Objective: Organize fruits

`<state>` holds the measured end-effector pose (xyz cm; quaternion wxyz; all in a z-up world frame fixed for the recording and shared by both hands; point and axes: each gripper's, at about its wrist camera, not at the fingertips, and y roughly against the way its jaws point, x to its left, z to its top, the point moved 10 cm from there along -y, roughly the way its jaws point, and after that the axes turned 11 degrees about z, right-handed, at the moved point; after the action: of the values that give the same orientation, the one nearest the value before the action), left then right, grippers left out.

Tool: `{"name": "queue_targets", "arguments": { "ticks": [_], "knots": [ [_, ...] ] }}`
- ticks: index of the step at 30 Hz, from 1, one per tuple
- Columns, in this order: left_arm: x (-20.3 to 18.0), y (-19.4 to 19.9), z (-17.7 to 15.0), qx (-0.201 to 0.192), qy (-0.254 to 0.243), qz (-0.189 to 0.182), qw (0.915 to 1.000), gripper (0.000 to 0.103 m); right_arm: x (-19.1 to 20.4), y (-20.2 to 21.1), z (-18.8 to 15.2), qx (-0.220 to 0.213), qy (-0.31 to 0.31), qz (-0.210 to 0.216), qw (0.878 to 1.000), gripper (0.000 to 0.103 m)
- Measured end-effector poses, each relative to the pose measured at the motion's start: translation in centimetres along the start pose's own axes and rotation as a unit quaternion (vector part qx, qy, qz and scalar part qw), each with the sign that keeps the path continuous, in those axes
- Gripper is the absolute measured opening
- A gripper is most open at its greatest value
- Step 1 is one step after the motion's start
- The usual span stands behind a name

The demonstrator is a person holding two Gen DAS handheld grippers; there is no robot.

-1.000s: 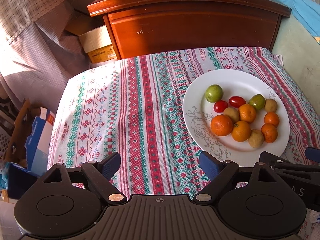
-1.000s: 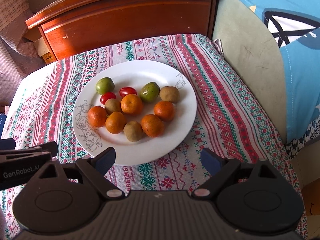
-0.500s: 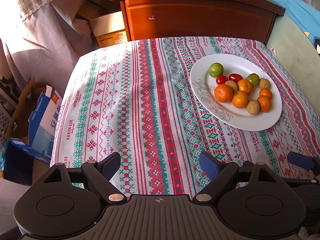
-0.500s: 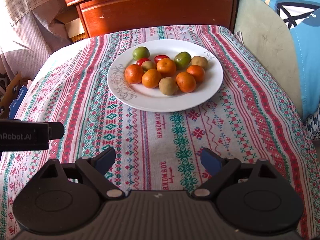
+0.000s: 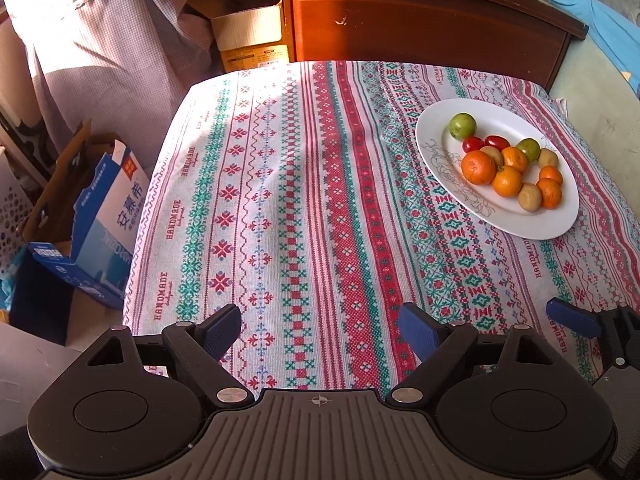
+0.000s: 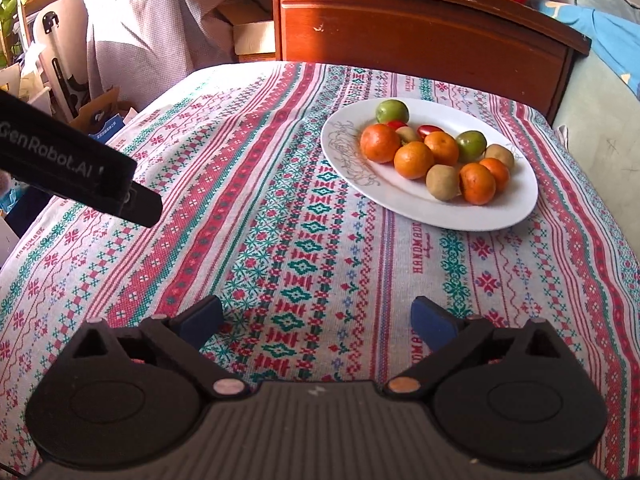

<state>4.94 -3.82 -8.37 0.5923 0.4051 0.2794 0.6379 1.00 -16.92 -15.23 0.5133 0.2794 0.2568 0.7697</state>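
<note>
We find the fruits point(image 6: 436, 156) heaped on a white plate point(image 6: 516, 208) toward the far right of the table point(image 6: 280, 208): five oranges point(image 6: 414, 159), two green round fruits point(image 6: 392, 111), three brownish kiwis point(image 6: 442, 182) and two red cherry tomatoes point(image 5: 497, 142), most touching their neighbours; a grey line drawing of flowers marks the plate's left rim. The cloth point(image 5: 304, 200) beneath is striped in red, green and blue cross-stitch motifs, with the word "HANDMADE" repeated along it. Our left tongs point(image 5: 320, 330) hover over the near bare cloth, spread wide and empty; our right tongs point(image 6: 318, 320) likewise stand wide apart and grip nothing, well short of the plate; the left tool's side, seen from the right wrist, reads "GenRobot.AI". Beyond the table stands a brown wooden cabinet point(image 6: 420, 32); to the left, off the table, a blue carton point(image 5: 100, 220) bears Chinese characters, and a cardboard box point(image 5: 252, 38) sits beside the cabinet.
</note>
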Motion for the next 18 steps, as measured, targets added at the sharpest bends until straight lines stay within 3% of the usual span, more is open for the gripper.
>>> {"name": "queue_targets", "arguments": {
  "ticks": [6,9,18],
  "knots": [
    [1.0,-0.4,0.0,0.003,0.013,0.004,0.9999,0.088,-0.1,-1.0,0.8,-0.027,0.015,0.007,1.000,0.102],
    [1.3,-0.6,0.1,0.003,0.018,0.008,0.9998,0.096,-0.3,-1.4,1.2,-0.050,0.011,0.004,0.999,0.102],
    [1.8,-1.8,-0.2,0.024,0.026,0.019,0.9992,0.096,-0.5,-1.8,1.5,-0.054,0.009,-0.003,0.998,0.102]
  ]
}}
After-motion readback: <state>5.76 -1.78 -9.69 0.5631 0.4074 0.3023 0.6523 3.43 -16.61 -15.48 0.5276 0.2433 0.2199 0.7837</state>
